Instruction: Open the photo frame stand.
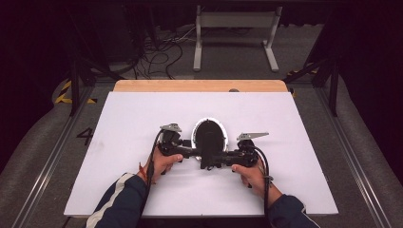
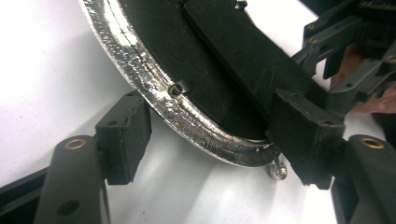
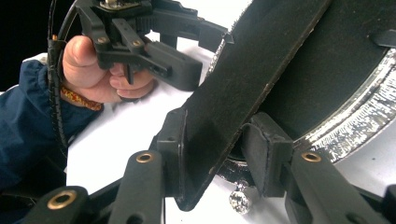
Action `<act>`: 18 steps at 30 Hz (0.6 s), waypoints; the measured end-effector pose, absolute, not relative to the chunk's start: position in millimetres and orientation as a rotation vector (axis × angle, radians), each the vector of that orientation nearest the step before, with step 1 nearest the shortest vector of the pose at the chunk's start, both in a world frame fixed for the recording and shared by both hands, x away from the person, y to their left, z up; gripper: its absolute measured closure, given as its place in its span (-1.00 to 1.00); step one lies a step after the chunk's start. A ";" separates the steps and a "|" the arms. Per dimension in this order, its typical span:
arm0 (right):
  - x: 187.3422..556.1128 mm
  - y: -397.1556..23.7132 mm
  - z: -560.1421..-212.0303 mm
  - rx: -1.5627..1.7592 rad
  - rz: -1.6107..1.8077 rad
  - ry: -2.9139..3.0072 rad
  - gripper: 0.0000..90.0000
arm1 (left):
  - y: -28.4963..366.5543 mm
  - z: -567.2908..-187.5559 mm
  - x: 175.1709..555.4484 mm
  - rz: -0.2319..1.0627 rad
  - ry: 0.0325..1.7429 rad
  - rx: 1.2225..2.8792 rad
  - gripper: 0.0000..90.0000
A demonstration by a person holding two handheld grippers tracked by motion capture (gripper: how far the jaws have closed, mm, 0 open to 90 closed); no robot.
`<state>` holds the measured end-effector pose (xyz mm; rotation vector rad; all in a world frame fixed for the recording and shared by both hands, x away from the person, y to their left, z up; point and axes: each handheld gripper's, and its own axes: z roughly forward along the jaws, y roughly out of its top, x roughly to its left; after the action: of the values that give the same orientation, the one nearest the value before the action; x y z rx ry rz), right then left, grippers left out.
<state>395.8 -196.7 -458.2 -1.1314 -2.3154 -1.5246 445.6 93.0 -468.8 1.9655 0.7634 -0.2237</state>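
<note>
From the left edge of the white table [image 1: 119, 156] inward, I first meet my left gripper [image 1: 187, 153], held low near the front edge in the left hand [image 1: 164, 164], jaws aimed toward the middle. In the left gripper view its jaws stand part-way apart around the lower silver rim of the round black object [image 2: 205, 70]: the right-hand pad [image 2: 303, 135] is against the rim's end and the dark strap [image 2: 252, 51], while the left-hand pad [image 2: 126, 135] is just clear of the rim. So I read it as not yet clamped.

The round black object [image 1: 209, 135] itself sits a little toward the front edge from the table's centre, midway between the side edges, tipped up so its silver-rimmed face shows. A small shiny bead [image 2: 278, 171] hangs at its lowest point.

Next comes my right gripper [image 1: 227, 156], in the right hand [image 1: 249, 175], pointing back toward the left one. In the right gripper view its two pads [image 3: 266, 154] are closed on the flat black strap [image 3: 243, 93], which rises slanted between them, with the bead [image 3: 240, 200] just below. The left gripper [image 3: 180, 72] shows beyond it.
</note>
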 end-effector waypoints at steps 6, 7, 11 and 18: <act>393.2 -197.1 -456.5 -1.102 -1.532 -2.338 0.43 | 95.5 -467.9 445.1 -0.246 0.725 1.936 -0.11; 392.6 -196.9 -456.2 -1.091 -1.538 -2.346 0.46 | 94.7 -467.4 443.7 -0.254 0.697 1.931 -0.11; 391.5 -196.4 -456.8 -1.080 -1.531 -2.364 0.49 | 96.0 -461.0 440.4 -0.213 0.677 1.928 0.14; 389.9 -195.4 -456.1 -1.065 -1.526 -2.373 0.49 | 95.1 -458.6 437.0 -0.170 0.627 1.959 0.30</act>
<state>389.9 -195.4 -456.1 -1.0653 -2.3733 -1.5261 437.0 95.1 -458.6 1.9587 0.6269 -0.1699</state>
